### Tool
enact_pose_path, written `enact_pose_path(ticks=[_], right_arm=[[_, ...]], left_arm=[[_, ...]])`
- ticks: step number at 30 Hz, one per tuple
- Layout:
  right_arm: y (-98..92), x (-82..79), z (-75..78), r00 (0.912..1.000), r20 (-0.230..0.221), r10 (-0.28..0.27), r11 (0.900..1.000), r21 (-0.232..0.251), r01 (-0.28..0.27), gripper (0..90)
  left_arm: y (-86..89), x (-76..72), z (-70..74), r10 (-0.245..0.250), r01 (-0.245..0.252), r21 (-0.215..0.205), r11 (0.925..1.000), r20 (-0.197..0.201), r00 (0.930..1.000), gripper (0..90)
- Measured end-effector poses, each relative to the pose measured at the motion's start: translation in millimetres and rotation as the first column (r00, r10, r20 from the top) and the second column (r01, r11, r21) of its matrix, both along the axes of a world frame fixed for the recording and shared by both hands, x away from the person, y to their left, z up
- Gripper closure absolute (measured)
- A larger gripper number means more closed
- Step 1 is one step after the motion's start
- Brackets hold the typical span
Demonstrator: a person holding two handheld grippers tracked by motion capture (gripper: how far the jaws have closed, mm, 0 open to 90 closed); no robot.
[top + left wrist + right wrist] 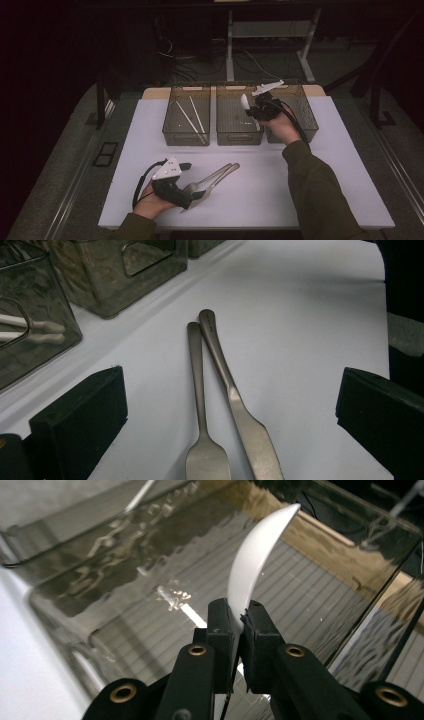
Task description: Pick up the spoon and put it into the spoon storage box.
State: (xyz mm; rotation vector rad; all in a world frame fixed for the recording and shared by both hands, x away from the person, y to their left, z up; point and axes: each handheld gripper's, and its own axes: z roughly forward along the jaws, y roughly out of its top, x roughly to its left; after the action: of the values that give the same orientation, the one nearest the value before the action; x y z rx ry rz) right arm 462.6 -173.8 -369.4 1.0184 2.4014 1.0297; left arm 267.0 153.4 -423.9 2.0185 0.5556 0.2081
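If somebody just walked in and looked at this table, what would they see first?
Probably the white spoon, pinched in the right gripper and held above the middle see-through bin at the far side of the table. Next, the shiny metal fork and knife lying side by side on the white mat, right in front of the open left gripper. The left bin holds white chopsticks.

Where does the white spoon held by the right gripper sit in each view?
High view: white spoon above the middle bin, upper centre, at the right gripper.
Left gripper view: not in it.
Right gripper view: white spoon rising from the shut jaws, centre.
Shared landmark: the clear middle bin.
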Motion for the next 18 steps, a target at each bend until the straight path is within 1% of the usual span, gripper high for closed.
enact_pose_path(ticks=[2,4,5,6,7,9,10,13,15,18], right_arm=[[0.8,3.2,-4.0,0.9998,-0.011,-0.016,1.0,-0.004,0.016,82.3],[1.4,3.8,-5.7,0.9995,-0.011,-0.028,0.999,0.014,0.028,75.6],[1.6,3.5,-5.6,0.9995,-0.01,-0.029,0.999,0.027,0.029,73.7],[1.5,3.0,-4.6,0.9996,-0.013,-0.026,0.999,0.022,0.027,71.3],[1.7,2.3,-3.8,0.9997,-0.006,-0.025,1.0,0.017,0.025,67.8],[1.2,0.2,-1.5,0.9995,0.004,-0.03,0.999,0.023,0.03,63.1],[0.1,-0.8,-0.1,0.9996,0.008,-0.028,0.999,0.035,0.028,60.0],[-2.9,-6.0,5.2,0.9996,0.001,-0.028,0.996,0.08,0.028,52.9],[-6.0,-10.8,8.4,0.9992,0.014,-0.036,0.995,0.096,0.034,49.6],[-10.7,-19.6,13.0,0.9993,0.01,-0.037,0.991,0.13,0.035,44.9]], left_arm=[[0.4,0.1,0.2,-0.001,0.001,-0.002,1.0,0.001,1.0,0.0],[0.6,0.1,0.2,-0.001,0.001,-0.003,1.0,0.0,1.0,0.0],[0.7,0.2,0.2,0.0,0.0,-0.004,1.0,0.0,1.0,0.0],[0.7,0.3,0.2,0.0,0.0,-0.004,1.0,-0.001,1.0,0.0],[0.6,0.3,0.3,0.0,0.0,-0.003,1.0,0.0,1.0,0.0],[0.2,0.0,0.3,-0.002,0.002,0.0,1.0,0.001,1.0,0.0],[0.0,-0.3,0.3,0.0,0.0,0.0,1.0,-0.001,1.0,0.0],[-0.1,-0.2,0.3,0.0,0.0,-0.001,1.0,0.001,1.0,0.0],[-0.3,-0.4,0.3,0.001,-0.001,-0.008,1.0,-0.001,1.0,0.0],[-0.6,-0.3,0.1,0.003,-0.003,-0.008,1.0,-0.003,1.0,0.0]])
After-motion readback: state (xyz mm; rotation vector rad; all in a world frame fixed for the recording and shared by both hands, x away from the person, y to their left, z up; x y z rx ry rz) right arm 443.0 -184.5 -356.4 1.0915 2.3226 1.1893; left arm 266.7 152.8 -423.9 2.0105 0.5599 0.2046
